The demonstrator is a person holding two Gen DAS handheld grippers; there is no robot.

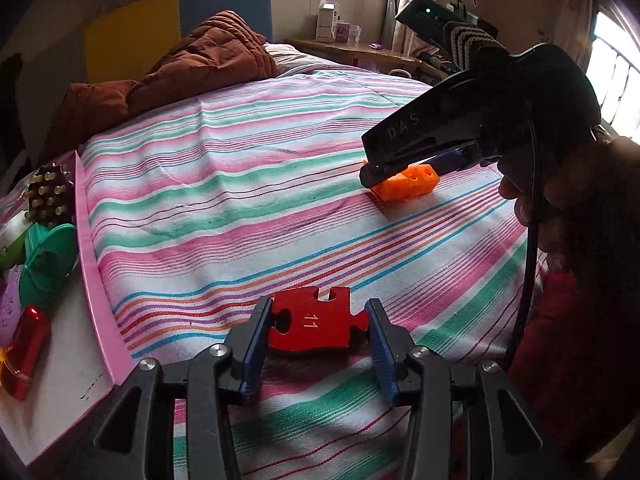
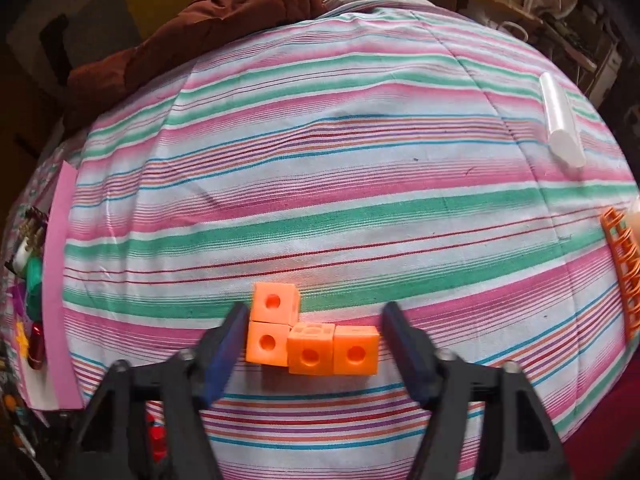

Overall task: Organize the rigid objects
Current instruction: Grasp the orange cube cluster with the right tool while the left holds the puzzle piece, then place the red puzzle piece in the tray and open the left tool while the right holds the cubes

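Red puzzle piece (image 1: 316, 326) between jaws

Striped bed (image 2: 360, 208) w/ orange blocks (image 2: 312, 340), red puzzle pc (image 1: 316, 326) (no. 11).

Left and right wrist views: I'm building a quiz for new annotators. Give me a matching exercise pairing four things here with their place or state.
Things:
1. red puzzle piece
2. orange cube block
3. white cylinder
4. brown quilt

Places or states:
A. bunched at the far end of the bed
B. lying alone, far right on the striped sheet
C. between the left gripper fingers, numbered 11
D. between the open right gripper fingers

Pairs: 1-C, 2-D, 3-B, 4-A
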